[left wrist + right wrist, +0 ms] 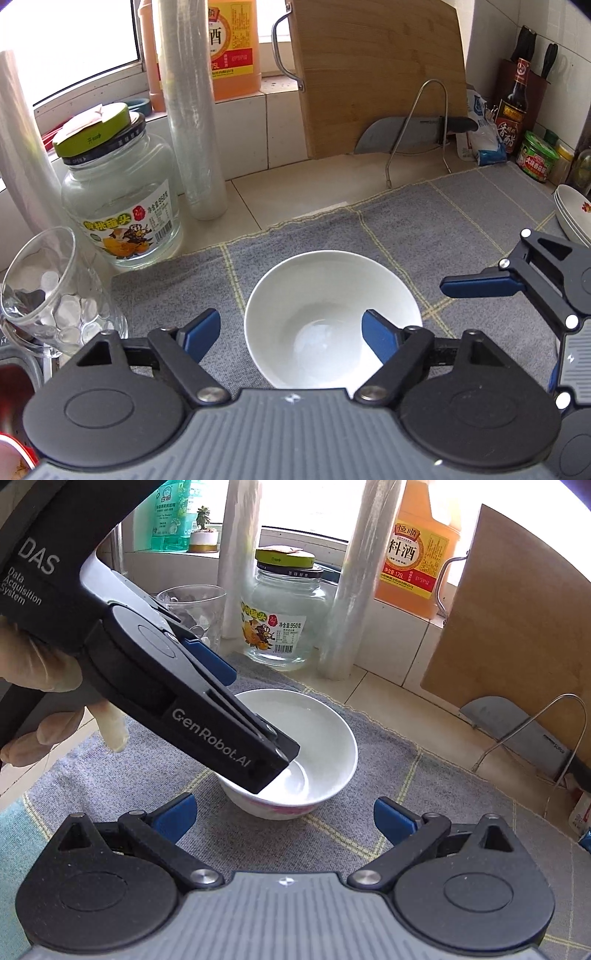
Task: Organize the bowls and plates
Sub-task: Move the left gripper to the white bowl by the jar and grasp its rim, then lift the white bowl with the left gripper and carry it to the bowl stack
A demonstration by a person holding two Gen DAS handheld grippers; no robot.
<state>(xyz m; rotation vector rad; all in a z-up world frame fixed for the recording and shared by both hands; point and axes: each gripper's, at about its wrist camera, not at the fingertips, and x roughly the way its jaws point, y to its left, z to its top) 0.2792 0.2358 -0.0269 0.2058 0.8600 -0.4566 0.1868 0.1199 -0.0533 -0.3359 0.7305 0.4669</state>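
On the desk (295,192): a grey checked mat (461,221) covers the work area. It is soft, so expect the load to drag a bit rather than slide.
Left gripper (291,336): angled down over the white bowl (317,280), fingers (380,339) apart. One is inside the bowl and the other outside its left wall. I see no pad pressing yet, so it's not gripped.
Right gripper (284,818): fingers wide apart and holding nothing, parked just short of the bowl's near side.
Stack of bowls (576,218): at the mat's right edge, well apart from the single bowl. Probably the destination, judging by the task.
Bowl: upright and empty, mid-mat, alone. The outside has a pink pattern low on the wall.
Step in hand: looks like a rim pinch by the left gripper.
How to do it well: seat the inner finger deep against the wall and close squarely across the rim, not at a slant. Glazed ceramic is slick. Confirm the grip before lifting.
Lift: straight up and keep it level. A one-sided pinch will want to tip the bowl.
Risk: drinking glass (40,288) and glass jar (122,206) stand near on the left. Don't swing that way.
Right gripper's job: stay clear, or support the far rim if the bowl sags.
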